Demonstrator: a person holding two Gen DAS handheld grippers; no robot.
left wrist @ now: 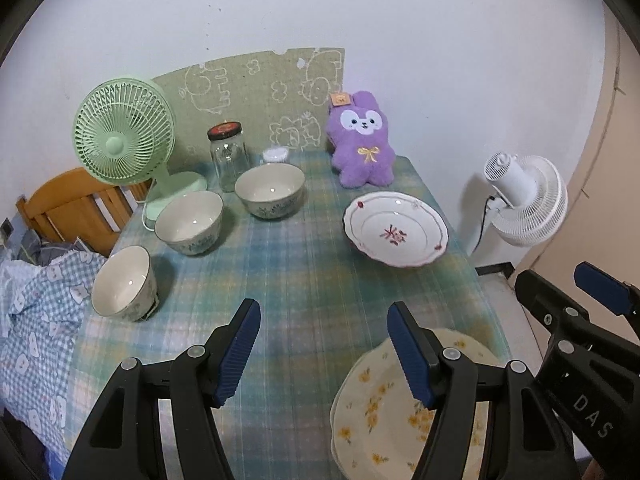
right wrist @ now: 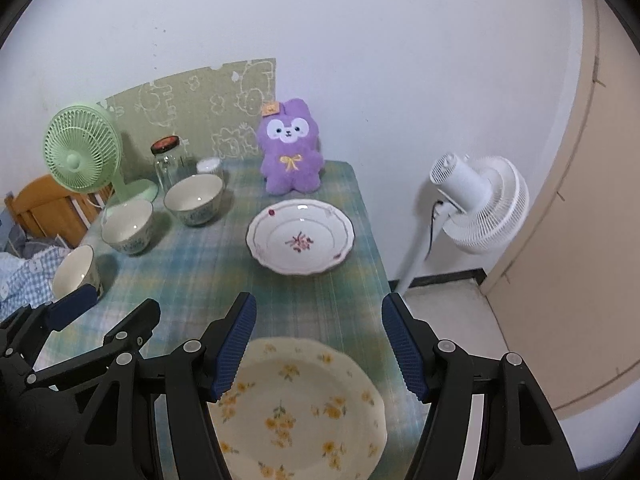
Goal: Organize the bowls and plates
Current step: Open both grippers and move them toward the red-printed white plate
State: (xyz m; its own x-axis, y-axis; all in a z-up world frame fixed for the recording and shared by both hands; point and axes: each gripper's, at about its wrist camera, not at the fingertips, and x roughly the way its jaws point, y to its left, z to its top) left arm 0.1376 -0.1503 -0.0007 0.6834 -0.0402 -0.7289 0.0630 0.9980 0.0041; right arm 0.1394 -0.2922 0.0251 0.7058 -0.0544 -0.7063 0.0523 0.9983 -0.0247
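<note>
White letters "DAS" readable on black body of right gripper (left wrist: pixel 592 292), seen in left wrist view. Orange tag (left wrist: pixel 341 99) on purple plush rabbit (left wrist: pixel 362 140): print too small to read. Jar lid (left wrist: pixel 224 129) marking illegible.

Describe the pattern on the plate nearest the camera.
Yellow flowers on the cream scalloped plate; clearest in the right wrist view.

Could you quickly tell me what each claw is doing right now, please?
Left claw: open, holding nothing.
Right claw: open, holding nothing, above the yellow-flowered plate.

White wall (right wrist: pixel 360 40), wooden chair (left wrist: pixel 72 204), white standing fan (right wrist: pixel 480 204).
</note>
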